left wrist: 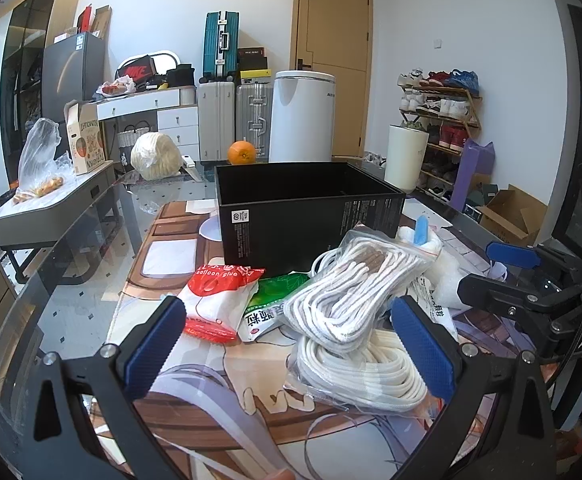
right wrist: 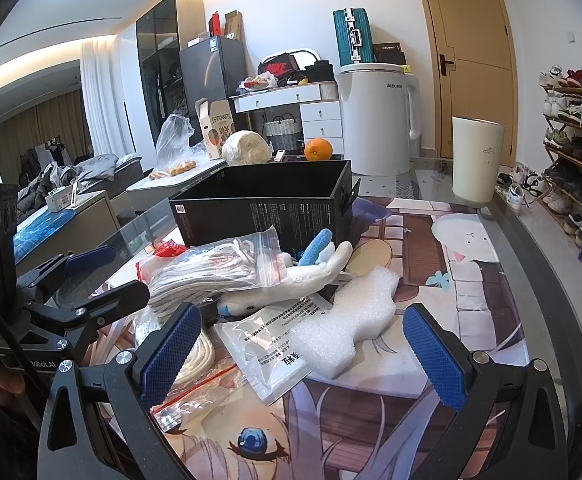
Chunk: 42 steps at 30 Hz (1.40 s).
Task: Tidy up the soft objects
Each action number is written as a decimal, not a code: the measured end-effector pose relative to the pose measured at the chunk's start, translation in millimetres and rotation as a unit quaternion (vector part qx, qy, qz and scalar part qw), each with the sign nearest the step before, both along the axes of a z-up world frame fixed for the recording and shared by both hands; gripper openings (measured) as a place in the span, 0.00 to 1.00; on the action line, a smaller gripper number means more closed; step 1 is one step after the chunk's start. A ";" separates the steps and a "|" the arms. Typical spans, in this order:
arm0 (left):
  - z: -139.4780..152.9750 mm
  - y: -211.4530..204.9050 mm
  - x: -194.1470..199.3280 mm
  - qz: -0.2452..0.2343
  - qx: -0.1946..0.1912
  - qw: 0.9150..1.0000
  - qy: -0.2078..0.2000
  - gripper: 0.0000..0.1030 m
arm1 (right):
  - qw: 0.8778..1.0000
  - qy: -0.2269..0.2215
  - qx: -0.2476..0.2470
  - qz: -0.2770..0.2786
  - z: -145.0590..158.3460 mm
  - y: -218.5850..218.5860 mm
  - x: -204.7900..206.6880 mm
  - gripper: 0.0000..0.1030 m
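An open black box [left wrist: 307, 208] stands on the table behind a pile of soft things; it also shows in the right wrist view [right wrist: 263, 204]. Two bags of white rope [left wrist: 355, 296] lie stacked in front of it, with a red and white packet [left wrist: 215, 300] and a green packet [left wrist: 275, 300] to their left. My left gripper [left wrist: 291, 344] is open and empty, just short of the rope. My right gripper [right wrist: 303, 352] is open and empty before a white foam piece [right wrist: 347, 328], a clear printed pouch [right wrist: 267, 348] and a white and blue plush toy [right wrist: 303, 272].
The glass table carries an anime print mat [right wrist: 471, 280]. An orange [left wrist: 242, 153], a white yarn ball [left wrist: 155, 156] and a white cup [right wrist: 477, 160] sit at the far side. The table edge [right wrist: 551, 264] curves along the right, with a shoe rack [right wrist: 575, 128] beyond.
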<state>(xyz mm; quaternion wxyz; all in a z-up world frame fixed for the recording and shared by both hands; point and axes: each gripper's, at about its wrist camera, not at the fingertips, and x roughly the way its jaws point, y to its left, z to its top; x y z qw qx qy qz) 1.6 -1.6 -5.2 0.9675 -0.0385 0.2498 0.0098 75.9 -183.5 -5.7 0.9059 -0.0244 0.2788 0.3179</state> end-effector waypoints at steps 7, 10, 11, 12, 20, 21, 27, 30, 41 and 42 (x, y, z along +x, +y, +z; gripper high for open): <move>1.1 -2.0 0.6 0.002 0.007 1.000 0.004 1.00 | 1.000 0.001 -0.001 0.003 0.1 0.8 0.2 1.00; 3.4 -4.2 2.0 -0.001 0.016 1.000 0.007 1.00 | 1.000 0.007 -0.002 0.004 -0.3 0.0 2.4 1.00; 4.0 -4.3 2.4 -0.001 0.017 1.000 0.008 1.00 | 1.000 0.010 -0.004 0.004 -0.3 0.6 3.1 1.00; 4.8 -4.4 2.8 -0.002 0.018 1.000 0.009 1.00 | 1.000 0.012 -0.006 0.003 -0.5 1.1 3.9 1.00; 14.3 -0.4 9.9 -0.016 0.016 1.000 0.007 1.00 | 0.999 0.028 -0.035 -0.017 1.7 3.9 11.1 1.00; 15.2 0.4 11.8 -0.018 0.014 1.000 0.009 1.00 | 0.998 0.035 -0.037 -0.020 0.6 3.5 13.3 1.00; 17.8 -3.8 25.7 -0.043 0.008 0.999 0.020 1.00 | 0.995 0.085 -0.050 -0.030 -9.1 2.0 29.4 1.00; 18.1 -8.8 34.3 -0.061 0.012 0.997 0.034 1.00 | 0.992 0.101 -0.065 -0.039 -13.9 4.2 37.0 1.00; 8.6 -25.5 59.0 -0.101 0.041 0.990 0.086 1.00 | 0.985 0.140 -0.087 -0.057 -23.6 7.8 59.2 1.00; 7.6 -25.7 60.8 -0.102 0.041 0.990 0.090 1.00 | 0.984 0.140 -0.089 -0.058 -23.3 7.9 60.5 1.00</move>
